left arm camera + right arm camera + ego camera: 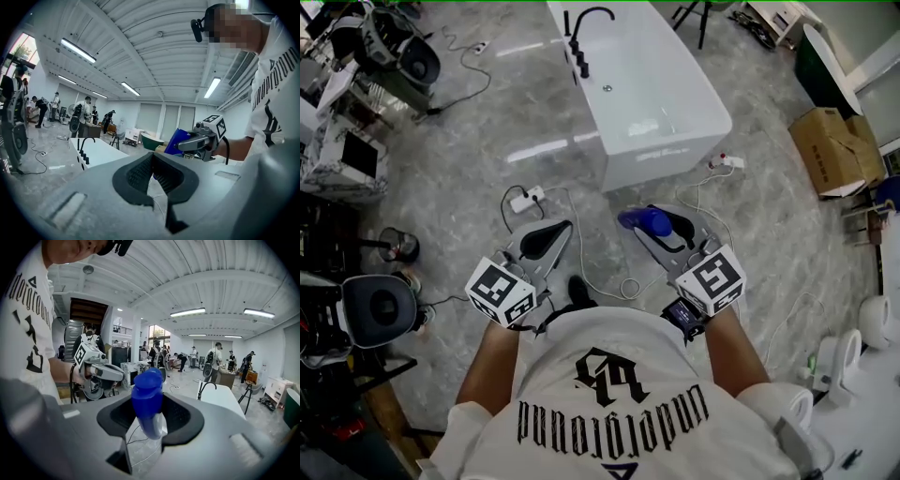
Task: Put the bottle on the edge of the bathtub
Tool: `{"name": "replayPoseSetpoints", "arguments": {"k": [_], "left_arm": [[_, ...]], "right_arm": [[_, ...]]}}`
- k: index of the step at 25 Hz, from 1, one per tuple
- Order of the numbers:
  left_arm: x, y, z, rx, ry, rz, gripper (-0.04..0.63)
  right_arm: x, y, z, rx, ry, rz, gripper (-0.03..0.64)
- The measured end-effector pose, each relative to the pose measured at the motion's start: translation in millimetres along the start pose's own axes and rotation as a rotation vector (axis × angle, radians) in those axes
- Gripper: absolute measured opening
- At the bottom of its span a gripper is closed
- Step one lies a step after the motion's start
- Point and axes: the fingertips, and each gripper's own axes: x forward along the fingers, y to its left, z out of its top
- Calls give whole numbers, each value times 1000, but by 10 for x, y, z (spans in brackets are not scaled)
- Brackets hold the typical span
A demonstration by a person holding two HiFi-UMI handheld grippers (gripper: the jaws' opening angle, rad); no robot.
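Observation:
A blue bottle (643, 221) is clamped between the jaws of my right gripper (661, 231), held above the marble floor short of the bathtub. In the right gripper view the bottle (148, 401) stands upright between the pads, blue cap on top, with the right gripper (150, 414) shut on it. The white bathtub (675, 117) lies ahead, with a black faucet (581, 39) on its left rim. My left gripper (546, 236) hovers beside the right one, holding nothing. In the left gripper view the left gripper (152, 164) has its pad tips together, and the bottle (176, 141) shows to its right.
A white power strip (527, 199) with cables lies on the floor in front of the tub, and another one (729, 161) sits at the tub's right corner. A cardboard box (830, 148) is at the right, a black stool (380, 306) at the left. Several people stand far off.

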Motion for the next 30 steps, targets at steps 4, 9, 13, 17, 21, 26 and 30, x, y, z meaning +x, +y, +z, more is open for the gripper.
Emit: {"name": "replayPoseSetpoints", "arguments": {"k": [4,9,13,17,21,26,30], "left_arm": [[-26,436,108,8,13,-27,8],[152,697,174,-15,20,-39,8],[351,769,225,-22,23,-48,8],[497,962,304,-9,18,-7,8],[808,1079,324,-15,28,21,8],[1456,1229,387,-54,46,47,8],[2066,1316,384,-63,46,67,8]], "right_arm": [[369,-115,184,9,-7,-34,155],[475,-404,273,9,-11,-65,156],[519,-735,270,23,-24,-81,156],[651,-1075,248,31,-31,-61,156],[808,-1469,197,21,-29,-19,155],[978,-2149,135,14,-29,36,156],[983,-2724,50,-4,-29,84,155]]}}
